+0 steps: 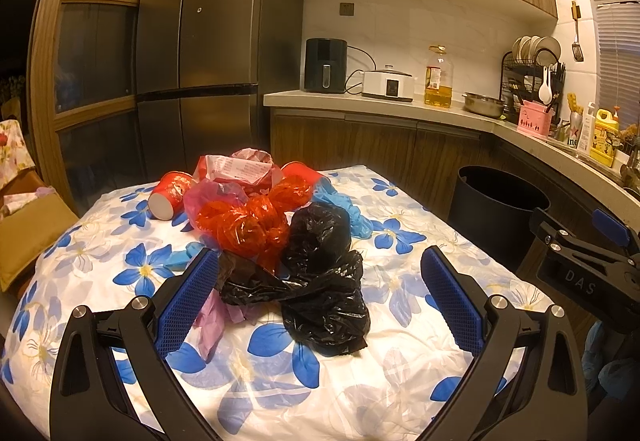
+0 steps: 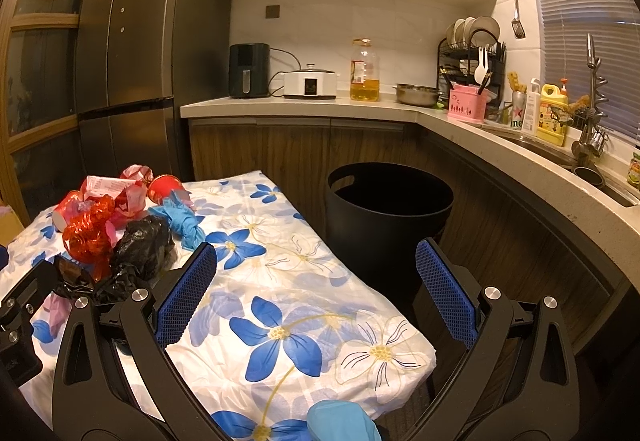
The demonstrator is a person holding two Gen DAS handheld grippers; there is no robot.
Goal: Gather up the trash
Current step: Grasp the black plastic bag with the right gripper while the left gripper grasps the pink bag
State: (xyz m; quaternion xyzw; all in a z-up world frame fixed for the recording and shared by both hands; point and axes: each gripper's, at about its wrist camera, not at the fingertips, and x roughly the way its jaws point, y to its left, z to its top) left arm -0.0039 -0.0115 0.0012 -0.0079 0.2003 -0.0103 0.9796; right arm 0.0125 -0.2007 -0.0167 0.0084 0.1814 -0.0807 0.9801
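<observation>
While both pairs of blue-padded fingers stand spread wide with nothing between them, the step in hand is judged to be the first pick from the heap. The left gripper [image 1: 320, 297] is held low over the table, its jaws bracketing the crumpled black plastic bag [image 1: 324, 281]; the left pad [image 1: 188, 301] lies just beside a trailing fold of the bag, though contact cannot be confirmed. The right gripper [image 2: 316, 293] is poised over the near edge of the floral tablecloth [image 2: 280, 281], empty, aimed toward the black trash bin [image 2: 388, 213] that stands on the floor just beside the table.

Behind the black bag, the rest of the trash is piled: a red cellophane bag [image 1: 248, 225], a pink printed wrapper [image 1: 236, 169], two red paper cups [image 1: 170, 195], and a blue glove [image 1: 352, 213].

A good grasp would be made on the bag's bunched middle, not on a loose flap, so that it is not dragged or torn. The tablecloth should be kept out of the jaws, and the red cellophane, which touches the bag, may be pulled along if the lift is hurried.
</observation>
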